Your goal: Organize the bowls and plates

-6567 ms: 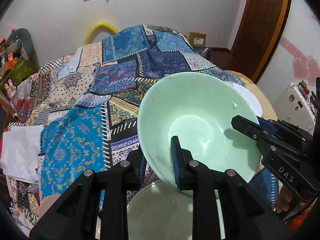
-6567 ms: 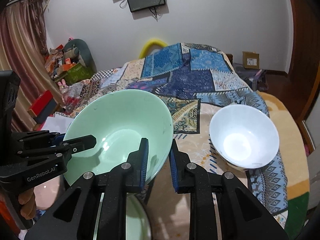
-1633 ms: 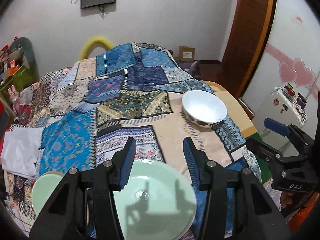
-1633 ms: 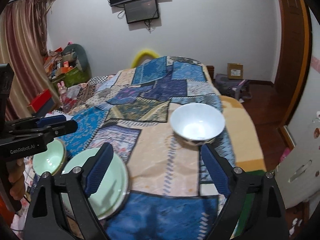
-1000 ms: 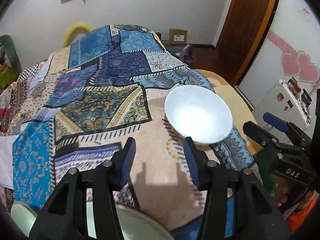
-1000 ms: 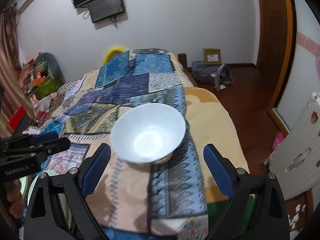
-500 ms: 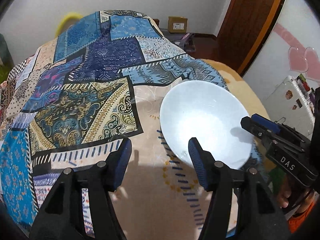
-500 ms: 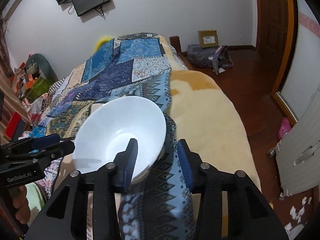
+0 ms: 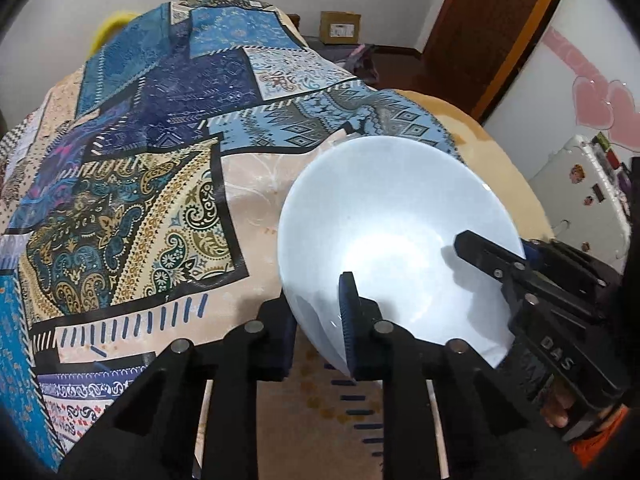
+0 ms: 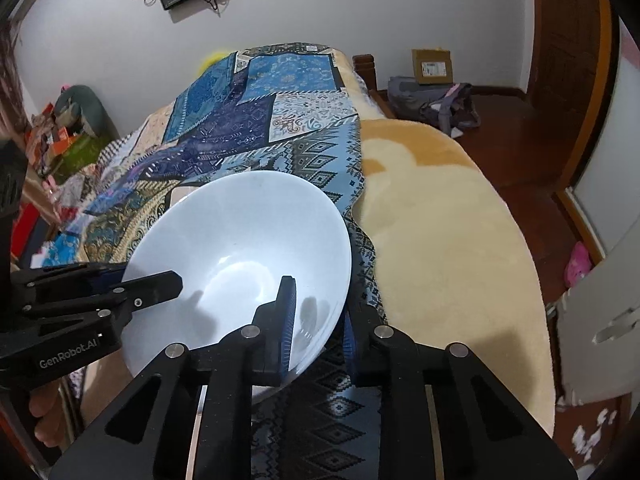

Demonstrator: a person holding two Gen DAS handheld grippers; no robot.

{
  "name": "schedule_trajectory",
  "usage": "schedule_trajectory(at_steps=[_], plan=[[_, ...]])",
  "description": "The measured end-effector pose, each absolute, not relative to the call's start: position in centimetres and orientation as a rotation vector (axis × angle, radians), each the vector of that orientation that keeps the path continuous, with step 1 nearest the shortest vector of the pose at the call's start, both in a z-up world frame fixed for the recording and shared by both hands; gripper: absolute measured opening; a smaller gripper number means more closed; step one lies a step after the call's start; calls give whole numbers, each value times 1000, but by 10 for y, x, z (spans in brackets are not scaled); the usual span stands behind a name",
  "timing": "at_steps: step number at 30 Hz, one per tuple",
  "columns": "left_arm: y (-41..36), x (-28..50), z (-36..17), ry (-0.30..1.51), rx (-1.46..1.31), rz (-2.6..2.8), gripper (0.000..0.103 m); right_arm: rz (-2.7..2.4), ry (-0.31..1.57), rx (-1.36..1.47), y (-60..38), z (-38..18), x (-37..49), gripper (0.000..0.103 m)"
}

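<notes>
A white bowl (image 9: 392, 216) sits on the patchwork cloth (image 9: 160, 184) near the bed's right side. My left gripper (image 9: 316, 320) is shut on the bowl's near-left rim, with one blue pad inside the bowl and the other outside. From the opposite side my right gripper (image 10: 318, 320) is shut on the rim in the same way. Each gripper shows in the other's view: the right gripper (image 9: 496, 248) at the bowl's right edge, the left gripper (image 10: 132, 276) at the bowl (image 10: 240, 232) on its left edge. The bowl's base is hidden.
A cream fleece blanket (image 10: 440, 240) covers the bed right of the patchwork cloth (image 10: 256, 120) and drops to a wooden floor (image 10: 516, 120). A bag (image 10: 432, 100) and a cardboard box (image 10: 434, 66) lie on the floor. A white appliance (image 9: 588, 200) stands at the far right.
Both grippers came down and forward to the white bowl, then went from open to shut on opposite sides of its rim. The green bowls have dropped out of view.
</notes>
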State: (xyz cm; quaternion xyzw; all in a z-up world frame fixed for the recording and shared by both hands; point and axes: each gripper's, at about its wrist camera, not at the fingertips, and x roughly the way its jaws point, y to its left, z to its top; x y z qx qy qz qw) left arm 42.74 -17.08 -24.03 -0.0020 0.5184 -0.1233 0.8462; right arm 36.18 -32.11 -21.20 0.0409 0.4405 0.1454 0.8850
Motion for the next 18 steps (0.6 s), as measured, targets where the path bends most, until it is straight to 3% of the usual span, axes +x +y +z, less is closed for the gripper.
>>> schedule_trajectory(at_steps=[18], plan=[[-153, 378, -198, 1056, -44, -262, 19, 325, 879, 119, -308, -179, 330, 19]])
